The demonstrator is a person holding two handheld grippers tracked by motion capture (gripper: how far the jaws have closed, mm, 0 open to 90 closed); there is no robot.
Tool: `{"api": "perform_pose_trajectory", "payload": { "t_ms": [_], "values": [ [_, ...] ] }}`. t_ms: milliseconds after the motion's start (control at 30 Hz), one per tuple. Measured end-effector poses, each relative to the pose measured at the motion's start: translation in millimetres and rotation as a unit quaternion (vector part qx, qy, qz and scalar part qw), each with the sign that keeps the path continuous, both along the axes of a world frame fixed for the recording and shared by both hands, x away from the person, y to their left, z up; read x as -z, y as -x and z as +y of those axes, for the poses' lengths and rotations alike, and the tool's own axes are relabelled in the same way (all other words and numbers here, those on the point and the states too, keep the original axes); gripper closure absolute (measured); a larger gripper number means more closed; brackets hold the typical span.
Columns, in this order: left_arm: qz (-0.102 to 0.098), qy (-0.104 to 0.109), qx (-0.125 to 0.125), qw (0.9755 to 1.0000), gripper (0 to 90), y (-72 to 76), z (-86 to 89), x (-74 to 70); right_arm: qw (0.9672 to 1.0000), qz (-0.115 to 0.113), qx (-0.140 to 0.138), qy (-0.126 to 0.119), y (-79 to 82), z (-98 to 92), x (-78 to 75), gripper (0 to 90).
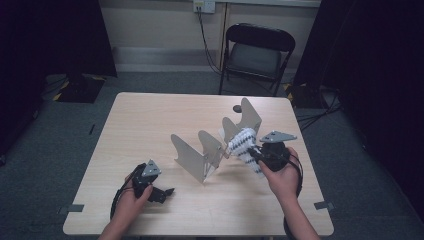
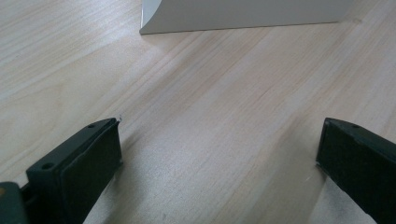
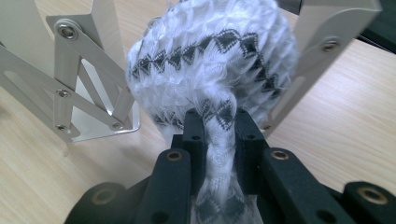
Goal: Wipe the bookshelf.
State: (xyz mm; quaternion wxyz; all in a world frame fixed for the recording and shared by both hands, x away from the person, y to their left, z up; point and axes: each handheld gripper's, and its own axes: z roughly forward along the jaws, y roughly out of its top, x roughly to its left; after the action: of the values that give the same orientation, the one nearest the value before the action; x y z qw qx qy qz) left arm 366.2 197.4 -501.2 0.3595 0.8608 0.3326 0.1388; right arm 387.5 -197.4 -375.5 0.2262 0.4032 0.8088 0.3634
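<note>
Soft, light knitted sock [image 3: 210, 60], probably stretchy; pinched at a bunched fold by right gripper [image 3: 218, 122], near tabletop's right edge [image 1: 311, 165]. Best held there, clear of metal rack [image 1: 200, 150]. Left gripper [image 2: 219, 154] wide, empty.

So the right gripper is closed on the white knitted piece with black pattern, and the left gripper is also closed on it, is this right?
Not quite. The right gripper is indeed shut on the knitted piece, but the left gripper holds nothing: the left gripper view shows its jaws wide apart over the bare table.

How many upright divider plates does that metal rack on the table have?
4. One at the rack's near-left end, one next along, one beside the knitted white cloth, one at the far-right end. The cloth may hide another.
</note>
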Motion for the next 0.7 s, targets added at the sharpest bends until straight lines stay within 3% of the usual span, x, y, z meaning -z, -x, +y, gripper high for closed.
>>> {"api": "perform_pose_trajectory", "payload": {
  "t_ms": [700],
  "values": [
    [0.000, 0.004, -0.003, 1.0000, 0.0, 0.5, -0.7, 0.4, 0.9972, 0.070, -0.004, 0.028, -13.0, 20.0, 72.7, 78.5]
  ]
}}
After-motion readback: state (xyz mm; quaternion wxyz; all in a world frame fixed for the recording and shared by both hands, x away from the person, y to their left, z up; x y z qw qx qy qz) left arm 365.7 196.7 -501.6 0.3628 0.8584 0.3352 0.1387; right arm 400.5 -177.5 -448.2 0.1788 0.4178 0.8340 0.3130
